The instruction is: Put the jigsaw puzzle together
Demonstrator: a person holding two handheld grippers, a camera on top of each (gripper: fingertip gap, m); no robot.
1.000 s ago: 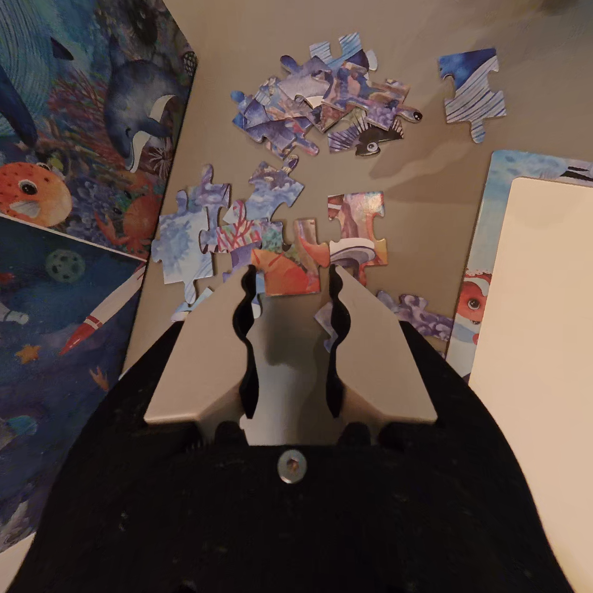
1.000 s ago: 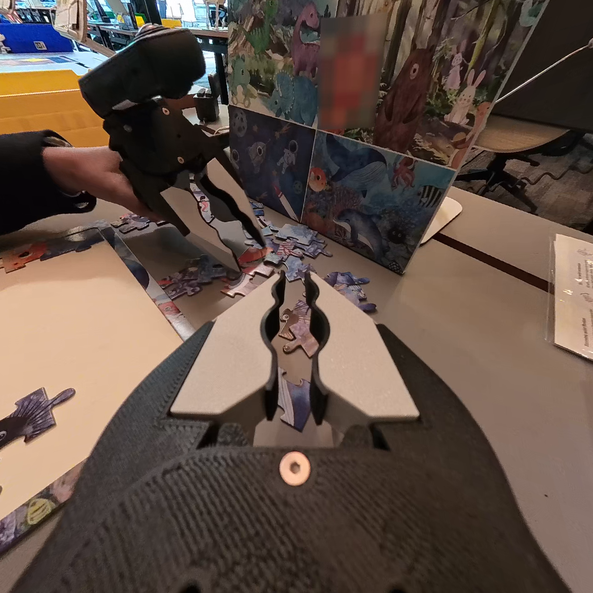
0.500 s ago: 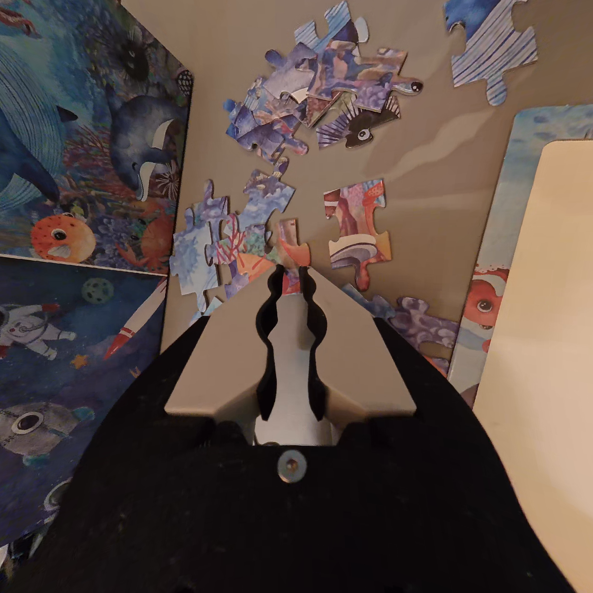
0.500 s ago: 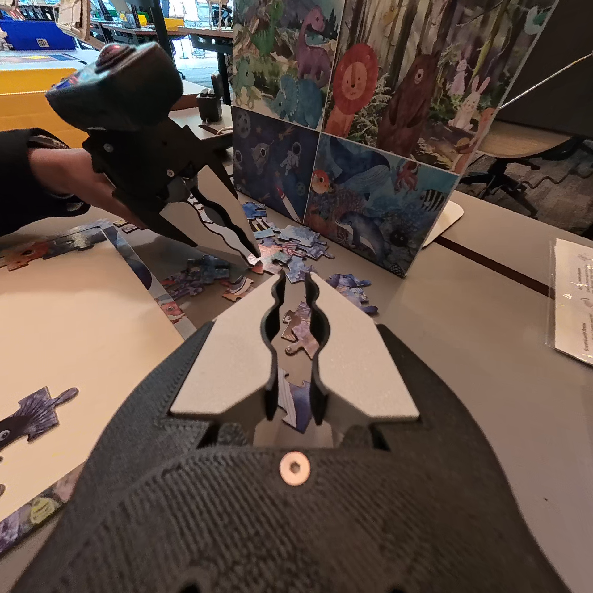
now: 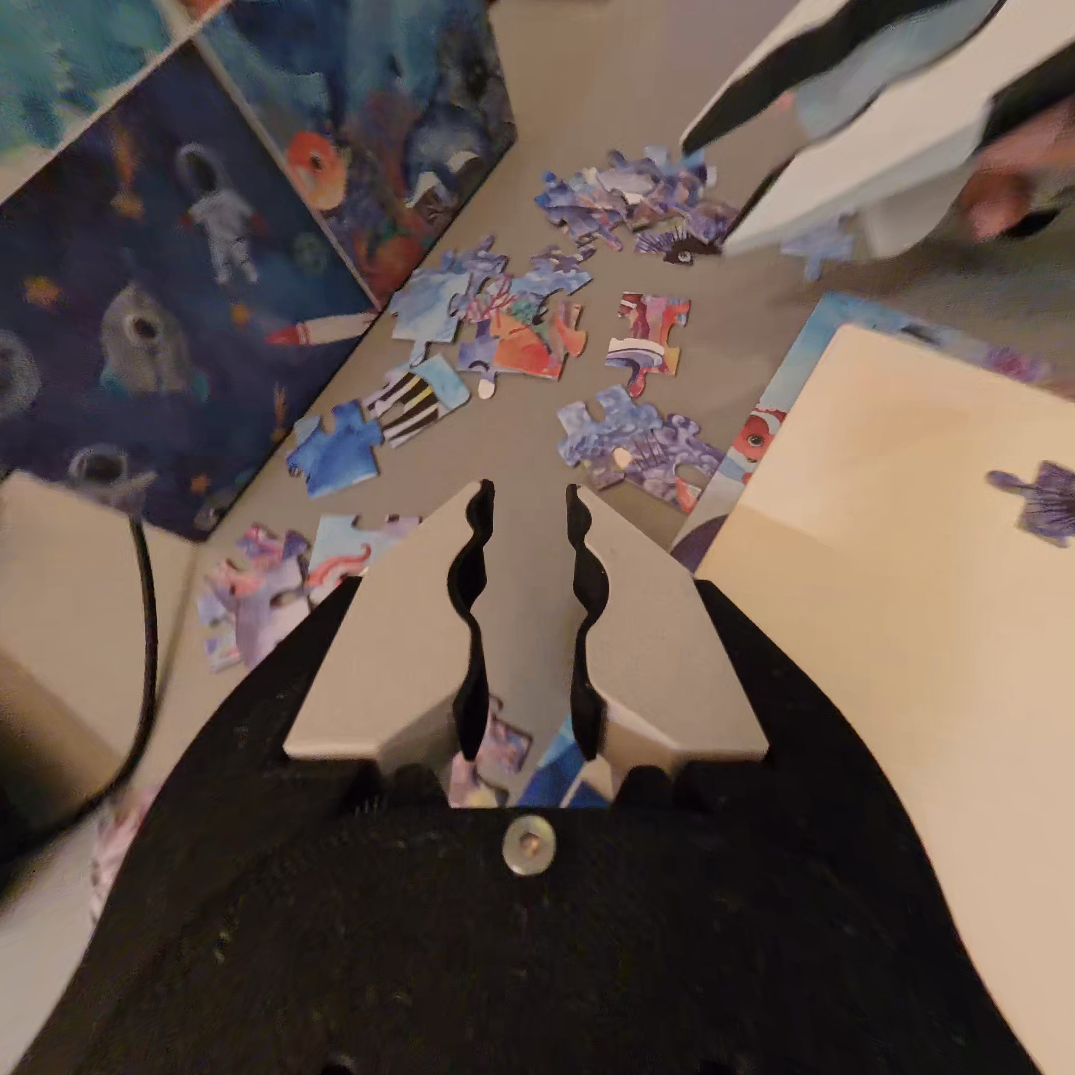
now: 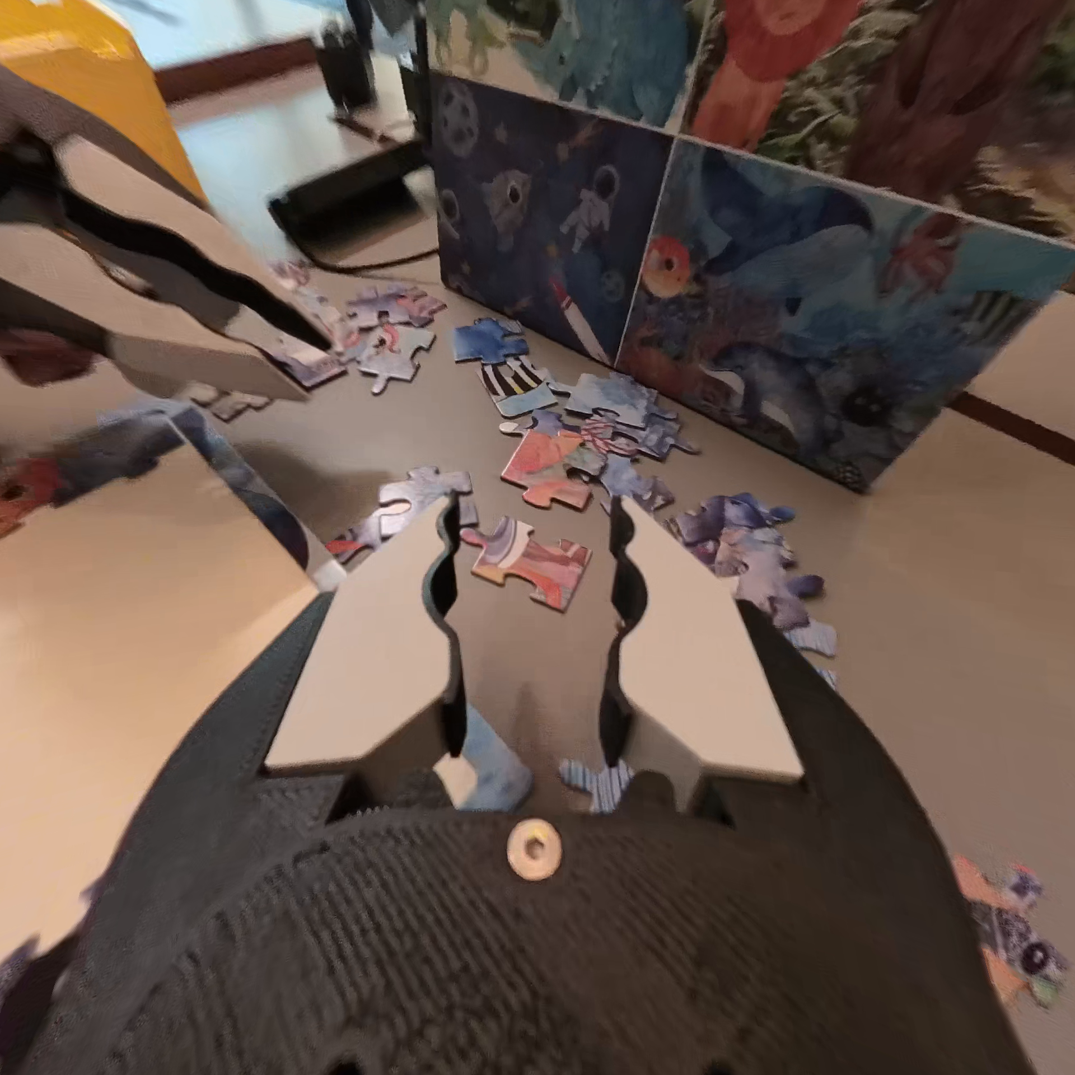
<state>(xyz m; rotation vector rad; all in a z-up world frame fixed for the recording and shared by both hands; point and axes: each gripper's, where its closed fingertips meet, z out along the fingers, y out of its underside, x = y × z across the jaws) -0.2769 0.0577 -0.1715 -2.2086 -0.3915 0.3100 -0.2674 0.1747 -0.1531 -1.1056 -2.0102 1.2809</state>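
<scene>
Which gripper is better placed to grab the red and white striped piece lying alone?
Right gripper: open, the piece lies between its fingers. Left gripper is farther back.

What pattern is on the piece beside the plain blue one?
Black and white stripes, with a light blue corner; the left wrist view shows it best.

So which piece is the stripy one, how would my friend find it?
Start at the standing picture board, at its space picture with the rocket. On the table just in front of that rocket lies the striped piece, next to a plain dark blue piece. It is the only loose piece with bold black and white stripes.
</scene>
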